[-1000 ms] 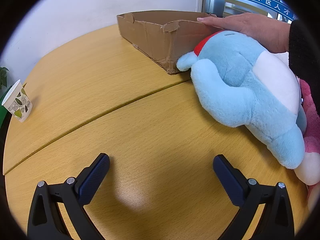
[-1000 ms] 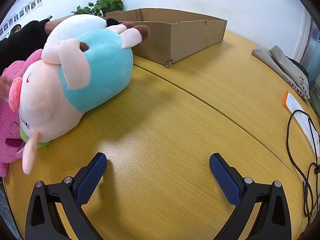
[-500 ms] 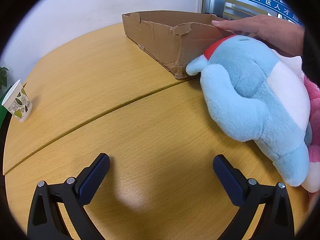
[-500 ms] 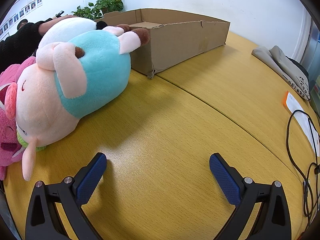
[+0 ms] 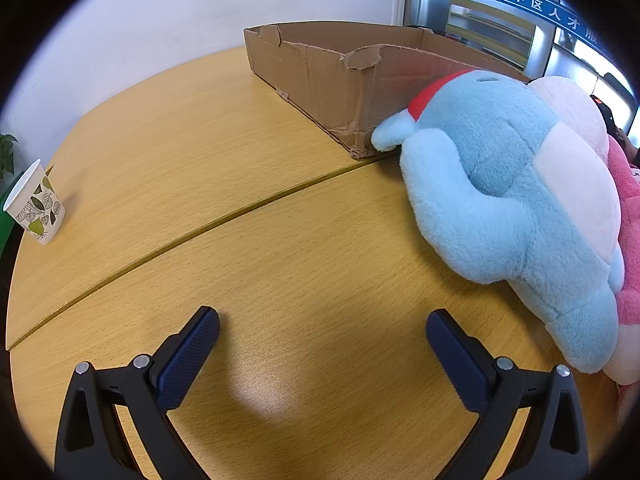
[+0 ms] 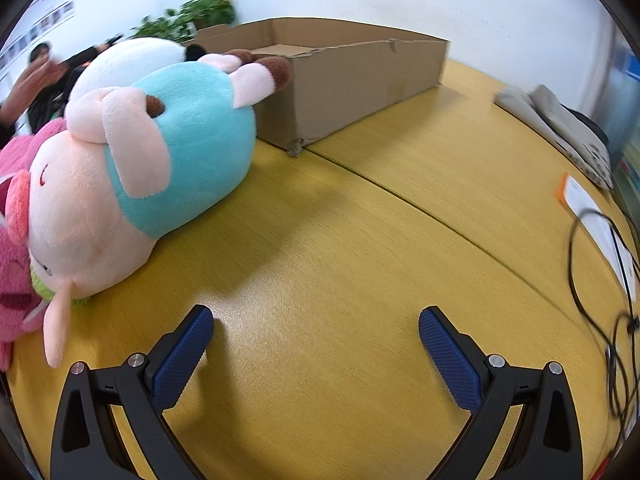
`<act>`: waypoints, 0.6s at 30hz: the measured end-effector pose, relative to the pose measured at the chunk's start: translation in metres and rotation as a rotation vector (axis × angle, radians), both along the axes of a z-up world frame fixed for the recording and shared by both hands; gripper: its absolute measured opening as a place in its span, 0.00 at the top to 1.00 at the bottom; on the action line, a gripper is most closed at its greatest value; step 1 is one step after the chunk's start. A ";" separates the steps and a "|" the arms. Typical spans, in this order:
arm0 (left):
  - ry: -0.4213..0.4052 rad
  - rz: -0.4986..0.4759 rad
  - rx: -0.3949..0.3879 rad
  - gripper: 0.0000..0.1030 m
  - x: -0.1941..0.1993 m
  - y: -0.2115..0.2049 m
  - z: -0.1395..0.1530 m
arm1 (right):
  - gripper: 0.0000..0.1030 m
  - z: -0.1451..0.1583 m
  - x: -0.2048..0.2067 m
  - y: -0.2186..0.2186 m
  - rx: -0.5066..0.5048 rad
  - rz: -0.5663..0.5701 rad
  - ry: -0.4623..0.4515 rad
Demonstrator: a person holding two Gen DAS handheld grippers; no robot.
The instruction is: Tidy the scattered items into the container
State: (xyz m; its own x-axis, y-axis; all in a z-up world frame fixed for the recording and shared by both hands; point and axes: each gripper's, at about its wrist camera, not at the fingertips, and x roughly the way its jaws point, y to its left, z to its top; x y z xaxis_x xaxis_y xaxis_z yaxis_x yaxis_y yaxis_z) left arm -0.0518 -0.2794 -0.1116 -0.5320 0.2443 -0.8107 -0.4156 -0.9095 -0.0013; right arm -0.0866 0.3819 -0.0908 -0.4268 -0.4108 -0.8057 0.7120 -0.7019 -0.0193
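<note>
Plush toys lie in a heap on the wooden table (image 5: 224, 152), none of them yet in the cardboard box (image 5: 320, 76). The blue plush (image 5: 512, 184) rests with one end touching the near corner of the box; the pig plush (image 6: 132, 184) in its teal jacket lies close to the box wall, and a pink plush (image 6: 12, 280) is pressed against it. They look light, soft and not slippery, so they will probably squash and sag when lifted. I think a thick limb or an ear is the best place to hold, not the round body.

The left gripper (image 5: 322, 334) and the right gripper (image 6: 316, 330) both stand wide apart over bare wood, holding nothing.

A paper cup (image 5: 36, 204) stands well apart at the table edge. A black cable (image 6: 600, 304), a paper sheet (image 6: 600, 224) and a folded grey cloth (image 6: 556, 120) lie on the right side. Nothing stands between the grippers and the toys; only the box wall must be cleared.
</note>
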 end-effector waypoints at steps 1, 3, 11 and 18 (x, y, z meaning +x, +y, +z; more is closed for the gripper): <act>0.000 0.000 0.000 0.00 0.000 0.000 0.000 | 0.00 0.000 0.004 0.001 -0.001 -0.013 0.000; 0.000 0.000 0.000 0.00 0.001 0.000 0.000 | 0.00 0.001 0.019 0.006 -0.003 -0.046 0.004; 0.000 0.002 0.000 0.00 0.004 0.002 0.001 | 0.00 0.059 0.127 0.019 -0.139 -0.253 0.177; 0.000 0.005 0.000 0.00 0.003 0.003 0.000 | 0.00 0.109 0.199 0.008 -0.449 -0.388 0.245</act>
